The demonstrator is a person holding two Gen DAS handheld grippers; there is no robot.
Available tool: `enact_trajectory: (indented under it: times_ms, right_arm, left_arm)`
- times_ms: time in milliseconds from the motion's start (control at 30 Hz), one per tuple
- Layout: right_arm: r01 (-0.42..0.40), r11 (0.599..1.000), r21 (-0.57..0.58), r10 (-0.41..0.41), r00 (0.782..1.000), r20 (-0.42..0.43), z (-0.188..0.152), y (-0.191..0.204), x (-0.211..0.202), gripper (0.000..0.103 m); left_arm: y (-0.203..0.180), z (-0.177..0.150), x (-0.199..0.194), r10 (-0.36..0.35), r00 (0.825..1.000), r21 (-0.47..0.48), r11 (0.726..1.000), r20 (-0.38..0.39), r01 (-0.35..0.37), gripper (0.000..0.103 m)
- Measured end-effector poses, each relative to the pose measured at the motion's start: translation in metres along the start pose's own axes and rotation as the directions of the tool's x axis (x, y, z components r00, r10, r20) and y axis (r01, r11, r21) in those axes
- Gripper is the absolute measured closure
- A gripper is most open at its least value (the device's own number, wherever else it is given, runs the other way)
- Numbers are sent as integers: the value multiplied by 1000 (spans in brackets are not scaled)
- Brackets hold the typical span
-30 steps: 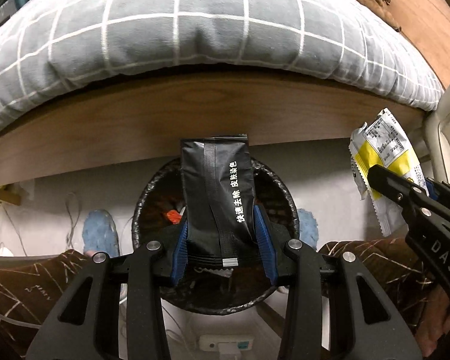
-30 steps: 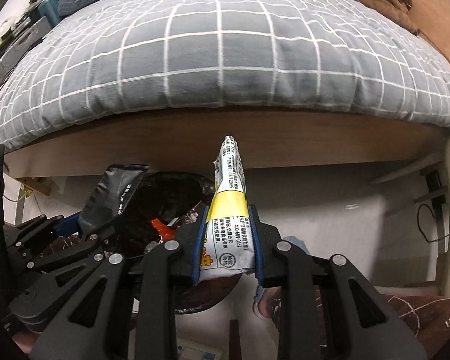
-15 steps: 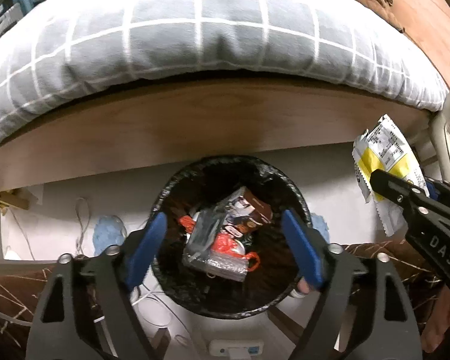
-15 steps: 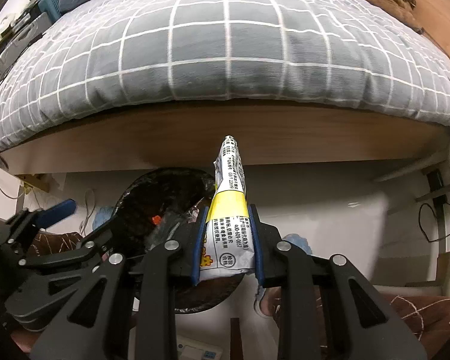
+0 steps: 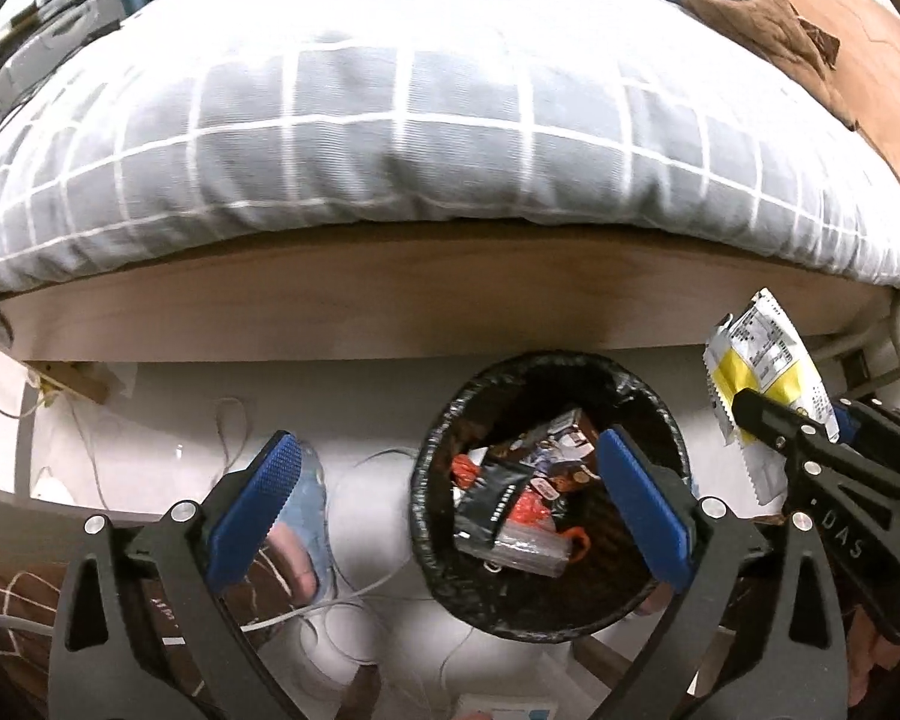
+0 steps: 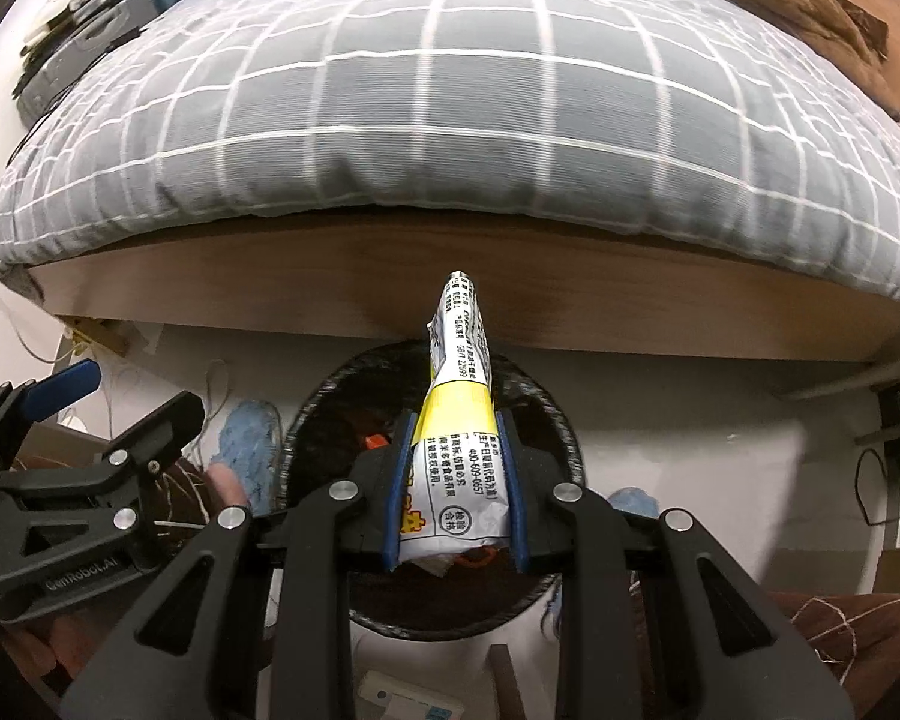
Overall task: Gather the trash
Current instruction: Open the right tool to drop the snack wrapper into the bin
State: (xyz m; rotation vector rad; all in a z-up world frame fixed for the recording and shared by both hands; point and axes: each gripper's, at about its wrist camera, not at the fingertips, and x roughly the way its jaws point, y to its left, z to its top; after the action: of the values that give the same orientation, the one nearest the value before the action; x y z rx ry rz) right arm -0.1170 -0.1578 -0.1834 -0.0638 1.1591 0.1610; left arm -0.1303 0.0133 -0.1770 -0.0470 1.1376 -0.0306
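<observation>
Over the bin's mouth, nearest to us in the right wrist view, our right gripper (image 6: 457, 498) is clamped on a white and yellow snack wrapper (image 6: 459, 420), its blue pads pressing the wrapper's lower part from both sides. The wrapper's long axis runs along the fingers: its crumpled end sits down between the pads and its narrow white end points away from us, toward the wooden bed frame (image 6: 510, 300). Since the gripper tips steeply down, we judge that far end to be the lower one, aimed into the bin.

Our left gripper (image 5: 450, 504) has its jaws spread wide with nothing between them; they have just been opening. It sits off toward the bin's left side. Between and beyond its pads we see the black-lined trash bin (image 5: 438, 444) on the pale floor, and inside it a black sachet (image 5: 489, 501) lying on top of other wrappers.

We judge the step in hand to be dropping the second piece of trash: one item is already in, and the yellow wrapper is held above the opening. The next move calls for parting the right pads while the wrapper hangs well inside the rim, so that it falls in and does not catch on the liner's edge.

Farthest off, the grey checked duvet (image 6: 450, 120) overhangs the bed frame.
</observation>
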Motion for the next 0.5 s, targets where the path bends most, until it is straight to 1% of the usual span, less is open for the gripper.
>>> enact_trajectory:
  times_ms: [167,200,267,400,500]
  right_arm:
    - [-15,999,-29,15,1000,-7,3,17,1,78]
    - [-15,999,-34,14,1000,-8,3,20,2,75]
    - [-14,999,-39,14,1000,-8,3,24,3,74]
    - [-10,999,-38,10,1000,-4,3,19,1,58]
    - [-10,999,-38,10,1000,4,2,21,1,51]
  left_arm:
    - [18,0,-3,11,1000,-32,999,3,-11,6]
    - [19,0,-3,13,1000,-37,999,2,-13,6]
    - [20,0,-3,14,1000,-44,999,2,-14,6]
    - [19,0,-2,14,1000,-45,999,1,-14,6]
    - [22,0,-2,10,1000,-55,998,-2,-10,6]
